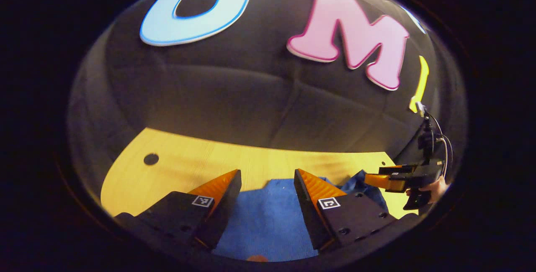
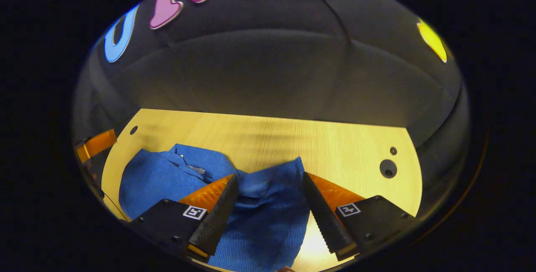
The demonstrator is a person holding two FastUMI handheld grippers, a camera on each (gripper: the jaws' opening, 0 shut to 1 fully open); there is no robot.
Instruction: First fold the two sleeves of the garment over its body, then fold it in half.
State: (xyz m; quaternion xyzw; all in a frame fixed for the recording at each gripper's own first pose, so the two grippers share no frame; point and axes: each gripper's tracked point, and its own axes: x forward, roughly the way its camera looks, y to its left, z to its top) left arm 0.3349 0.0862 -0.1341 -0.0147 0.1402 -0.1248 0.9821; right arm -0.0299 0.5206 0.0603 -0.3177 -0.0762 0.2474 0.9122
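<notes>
garment (image 2: pixel 268 213) collar perhaps, right gripper view

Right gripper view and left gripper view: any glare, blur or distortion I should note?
Right gripper view: a bright glare patch on the table beside the blue garment, whose knit stays sharp; the table's far edge bows from the fisheye. Left gripper view: garment sharp up close, the right gripper at the rim soft and squeezed; the table evenly lit.
</notes>
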